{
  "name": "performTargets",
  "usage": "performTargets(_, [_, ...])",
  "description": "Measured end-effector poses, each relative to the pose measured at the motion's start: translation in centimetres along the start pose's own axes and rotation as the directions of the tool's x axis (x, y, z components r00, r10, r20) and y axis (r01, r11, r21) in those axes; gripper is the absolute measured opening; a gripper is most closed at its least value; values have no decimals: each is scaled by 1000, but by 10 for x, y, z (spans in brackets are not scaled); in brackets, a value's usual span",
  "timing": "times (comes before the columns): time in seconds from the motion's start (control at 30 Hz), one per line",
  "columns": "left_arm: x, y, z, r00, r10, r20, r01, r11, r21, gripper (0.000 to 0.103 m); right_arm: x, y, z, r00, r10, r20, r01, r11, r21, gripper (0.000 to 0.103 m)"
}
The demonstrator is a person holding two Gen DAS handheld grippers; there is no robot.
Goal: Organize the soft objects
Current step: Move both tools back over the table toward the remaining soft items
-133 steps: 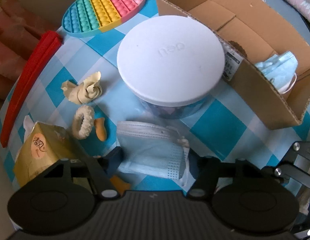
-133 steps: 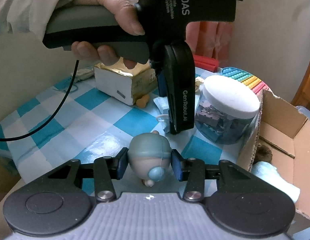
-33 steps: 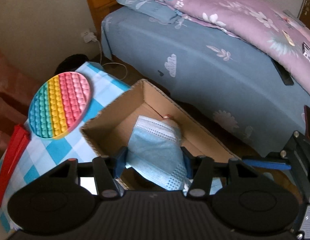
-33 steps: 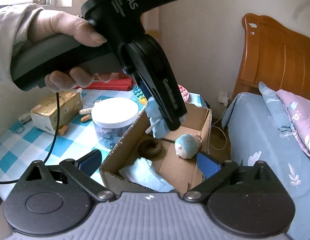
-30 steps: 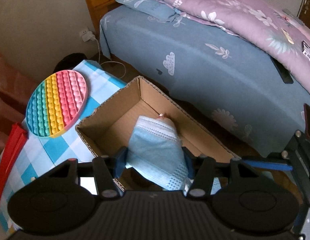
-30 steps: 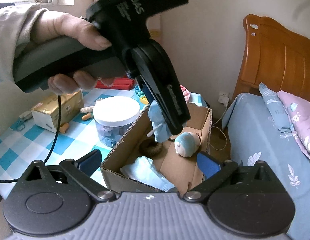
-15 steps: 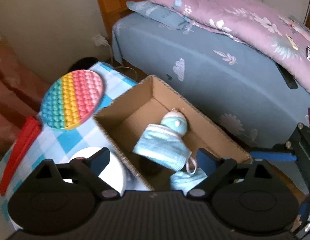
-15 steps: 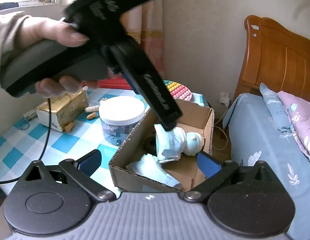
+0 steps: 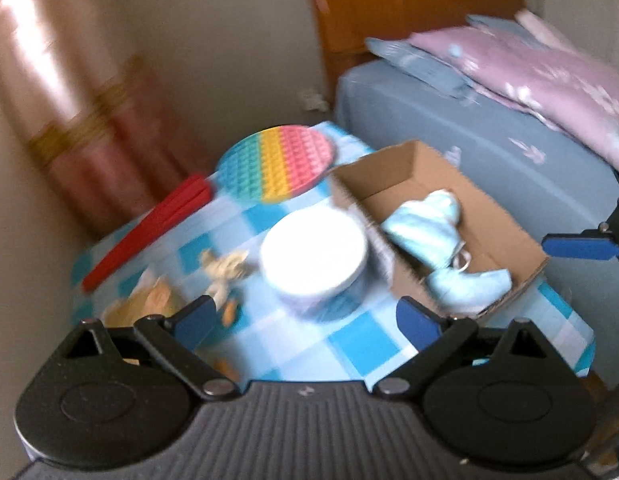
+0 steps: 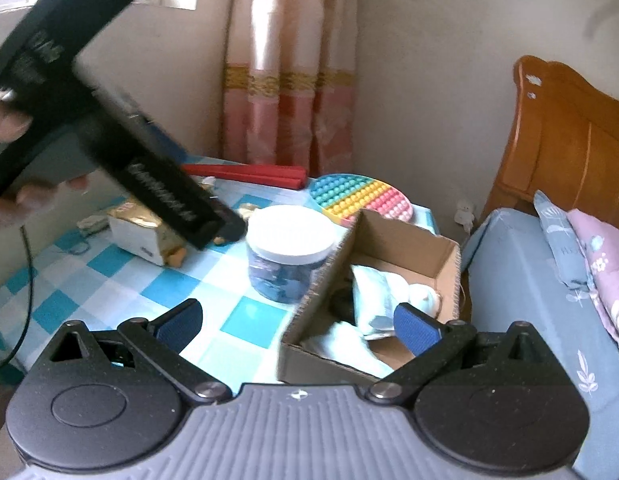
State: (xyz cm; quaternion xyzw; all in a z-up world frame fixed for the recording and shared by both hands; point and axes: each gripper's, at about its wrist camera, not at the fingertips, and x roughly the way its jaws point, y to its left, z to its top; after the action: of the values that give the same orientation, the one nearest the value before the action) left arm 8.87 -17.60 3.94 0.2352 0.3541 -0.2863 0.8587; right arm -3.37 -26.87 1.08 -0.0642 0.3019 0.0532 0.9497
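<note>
left wrist view: left gripper (image 9: 309, 316) fingers opening, empty, since face masks (image 9: 425, 228) lie boxed at 2 o'clock; right gripper (image 10: 295, 322) released.

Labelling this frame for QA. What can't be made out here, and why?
- Small cream items beside the jar, left wrist view: motion blur, shapes unreadable.
- Dark thing in the cardboard box, right wrist view: mostly hidden by the box wall and face masks.
- Tissue pack, right wrist view: partly covered by the left gripper's body.
- Left gripper's fingers, right wrist view: blurred.
</note>
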Motion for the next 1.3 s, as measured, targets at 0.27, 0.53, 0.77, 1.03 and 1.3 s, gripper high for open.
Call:
performTargets(0.27, [-26, 39, -74, 991, 137, -12, -136, 964, -231, 98, 3, 29, 7, 999, 50, -11, -50, 998, -36, 103])
performTargets(0.53, [-29, 68, -127, 978, 204, -38, -203, 902, -382, 99, 17, 57, 14, 995, 93, -35, -96, 992, -84, 103])
performTargets(0.77, [-20, 85, -155, 966, 253, -52, -251, 875, -415, 99, 39, 74, 19, 989, 125, -75, -133, 985, -109, 103])
performTargets(1.03, [0, 109, -174, 949, 294, -109, -310, 830, -464, 99, 69, 91, 26, 979, 159, -124, -174, 977, -125, 103])
performTargets(1.3, [16, 130, -182, 917, 377, -133, -393, 793, -465, 98, 98, 105, 28, 966, 194, -169, -217, 967, -132, 103])
